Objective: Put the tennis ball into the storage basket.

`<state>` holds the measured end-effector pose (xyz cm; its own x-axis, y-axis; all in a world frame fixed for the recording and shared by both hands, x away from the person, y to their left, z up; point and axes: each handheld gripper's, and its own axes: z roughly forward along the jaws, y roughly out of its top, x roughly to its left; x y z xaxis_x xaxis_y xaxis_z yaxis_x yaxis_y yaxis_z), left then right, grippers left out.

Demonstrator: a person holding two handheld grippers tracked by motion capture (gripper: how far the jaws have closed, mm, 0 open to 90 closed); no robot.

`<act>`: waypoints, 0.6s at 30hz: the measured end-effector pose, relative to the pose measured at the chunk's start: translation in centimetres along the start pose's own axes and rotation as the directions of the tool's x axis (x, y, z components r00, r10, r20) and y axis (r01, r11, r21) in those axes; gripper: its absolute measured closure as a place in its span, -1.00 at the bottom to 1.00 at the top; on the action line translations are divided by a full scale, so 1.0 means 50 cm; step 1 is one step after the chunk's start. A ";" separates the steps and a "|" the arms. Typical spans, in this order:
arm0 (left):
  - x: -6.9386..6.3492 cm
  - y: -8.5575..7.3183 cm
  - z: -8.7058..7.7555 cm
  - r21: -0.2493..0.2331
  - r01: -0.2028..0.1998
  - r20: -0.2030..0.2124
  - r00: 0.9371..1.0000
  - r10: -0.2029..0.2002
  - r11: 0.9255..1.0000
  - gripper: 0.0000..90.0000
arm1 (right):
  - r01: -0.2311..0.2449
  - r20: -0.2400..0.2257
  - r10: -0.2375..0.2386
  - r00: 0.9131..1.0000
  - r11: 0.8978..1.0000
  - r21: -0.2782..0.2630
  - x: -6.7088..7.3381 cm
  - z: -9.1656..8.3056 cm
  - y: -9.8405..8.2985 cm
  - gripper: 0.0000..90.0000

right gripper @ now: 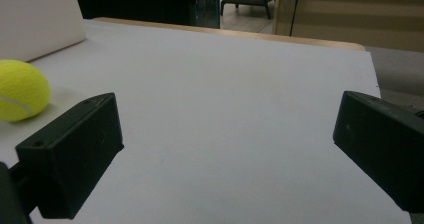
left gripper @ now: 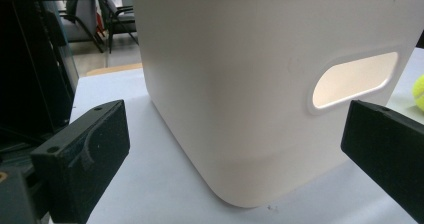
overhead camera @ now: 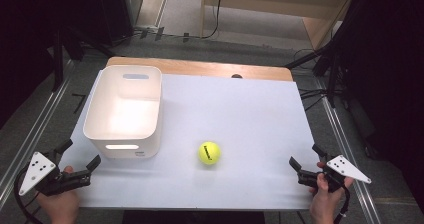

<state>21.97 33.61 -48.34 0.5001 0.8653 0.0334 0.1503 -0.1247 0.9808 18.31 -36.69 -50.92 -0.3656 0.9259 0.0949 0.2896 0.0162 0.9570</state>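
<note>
A yellow tennis ball (overhead camera: 209, 153) lies on the white table sheet (overhead camera: 250, 114), just right of a white plastic bin (overhead camera: 125, 111) with cut-out handles. My left gripper (overhead camera: 79, 154) is at the near left corner, open, its jaws pointing at the bin's near wall (left gripper: 260, 94); the ball (left gripper: 419, 91) peeks in at that view's right edge. At the near right edge my right gripper (overhead camera: 306, 155) stands open with nothing between its jaws. In the right gripper view the ball (right gripper: 21, 90) sits at the far left, beyond the left jaw, with the bin's corner (right gripper: 37, 14) behind it.
The table's wooden far edge (overhead camera: 200, 66) shows beyond the sheet. Metal rails (overhead camera: 345, 134) run along both sides of the table. A wooden cabinet (overhead camera: 280, 4) and cables lie on the floor behind. Bare sheet spreads between the ball and the right gripper.
</note>
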 end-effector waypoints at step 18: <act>0.000 -0.001 0.001 -0.005 0.007 -0.010 1.000 -0.007 1.000 -1.00 | 0.038 -0.051 -0.035 0.998 0.998 0.051 0.022 0.011 0.028 -1.00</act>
<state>22.00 33.62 -48.38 0.4908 0.8708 0.0282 0.1496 -0.1162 0.9819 18.78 -35.43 -49.64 -0.4204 0.9042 0.0753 0.3199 0.0701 0.9448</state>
